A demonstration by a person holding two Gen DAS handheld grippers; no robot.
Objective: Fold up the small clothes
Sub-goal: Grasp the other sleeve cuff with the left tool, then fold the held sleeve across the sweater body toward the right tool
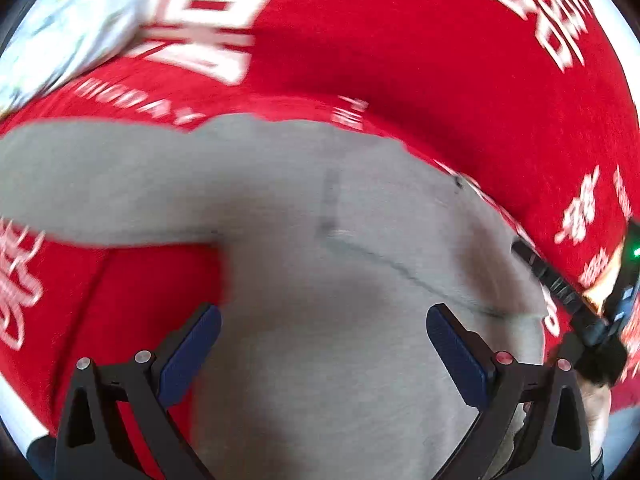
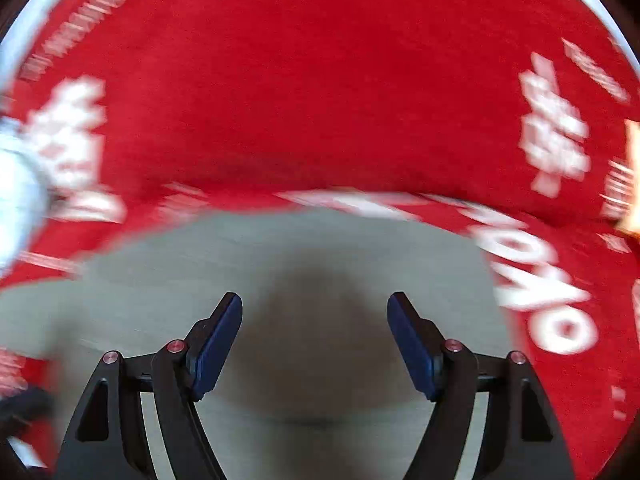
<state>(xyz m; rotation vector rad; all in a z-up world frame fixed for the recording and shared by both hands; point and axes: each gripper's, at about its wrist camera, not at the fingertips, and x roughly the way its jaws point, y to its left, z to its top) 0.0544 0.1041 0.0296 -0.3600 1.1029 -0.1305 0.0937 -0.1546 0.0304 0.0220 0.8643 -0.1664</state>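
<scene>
A small grey garment lies spread on a red cloth with white lettering. One sleeve reaches out to the left in the left wrist view. My left gripper is open and empty, just above the garment's body. The same grey garment fills the lower part of the right wrist view. My right gripper is open and empty above it, casting a dark shadow on the fabric. The right gripper's black body shows at the right edge of the left wrist view. Both views are motion-blurred.
A white patterned piece of clothing lies at the upper left on the red cloth; it also shows in the right wrist view at the left edge. An orange object sits at the right edge.
</scene>
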